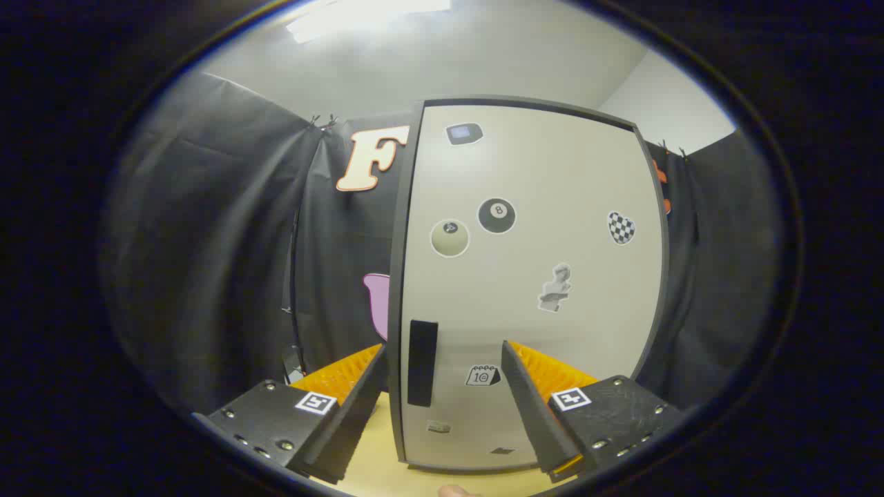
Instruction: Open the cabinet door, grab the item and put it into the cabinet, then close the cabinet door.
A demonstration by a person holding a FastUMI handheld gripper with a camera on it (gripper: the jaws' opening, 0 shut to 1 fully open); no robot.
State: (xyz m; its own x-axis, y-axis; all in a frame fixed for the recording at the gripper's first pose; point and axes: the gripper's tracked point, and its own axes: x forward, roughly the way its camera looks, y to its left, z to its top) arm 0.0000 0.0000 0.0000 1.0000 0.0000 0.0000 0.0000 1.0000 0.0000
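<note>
**A:** Your gripper (442,407) sits right in front of the cabinet door (532,276), fingers (532,407) spread wide apart with nothing between them but the door's lower left part. The door looks shut, so I judge you're at the opening step.

**B:** Where's the grip point?

**A:** The dark vertical handle (422,371) near the door's left edge, just inside your left finger. The risk: your fingers straddle more than the handle. Close them as they stand and the left one may catch the dark door frame (398,290) instead, or the right one may skid across the flat panel by the calendar sticker (483,375).

**B:** And the item?

**A:** I can't see it from here. Also mind the light tabletop (373,469): the cabinet stands on it, and a hard sideways pull could drag the whole cabinet rather than swing the door.
</note>
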